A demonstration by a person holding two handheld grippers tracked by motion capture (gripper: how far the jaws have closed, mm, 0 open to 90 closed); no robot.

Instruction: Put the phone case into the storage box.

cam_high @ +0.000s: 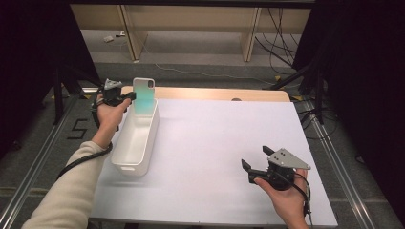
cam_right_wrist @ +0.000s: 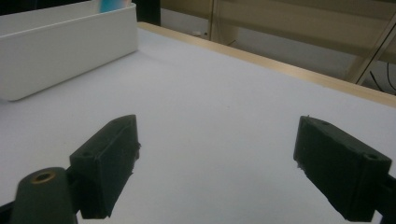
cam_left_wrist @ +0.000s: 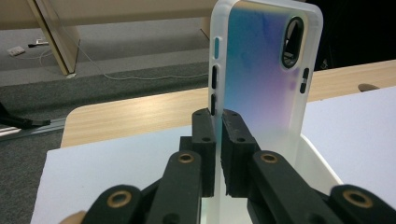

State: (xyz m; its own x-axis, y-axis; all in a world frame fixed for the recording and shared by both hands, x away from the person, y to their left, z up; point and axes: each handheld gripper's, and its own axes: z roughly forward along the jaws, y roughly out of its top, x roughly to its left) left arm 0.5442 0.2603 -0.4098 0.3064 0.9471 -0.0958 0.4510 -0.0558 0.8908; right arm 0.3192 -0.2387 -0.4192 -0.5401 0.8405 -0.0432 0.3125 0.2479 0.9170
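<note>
A translucent phone case [cam_high: 143, 94] with a teal-to-violet sheen stands upright over the far end of the white bin [cam_high: 125, 162]. My left gripper [cam_high: 130, 97] is shut on the case's side edge; in the left gripper view its pads [cam_left_wrist: 205, 140] pinch the rim below the button cutouts of the phone case [cam_left_wrist: 266, 79]. My right gripper [cam_high: 254, 158] rests low over the white table sheet at the near right, jaws wide open with nothing between them. In the right gripper view the right gripper [cam_right_wrist: 217, 163] faces bare sheet, with the bin [cam_right_wrist: 60, 51] at the upper left.
The white sheet [cam_high: 215, 138] covers a wooden table whose far edge [cam_high: 215, 93] shows behind it. Wooden furniture legs and loose cables stand on the floor beyond. Dark stands flank the table on both sides.
</note>
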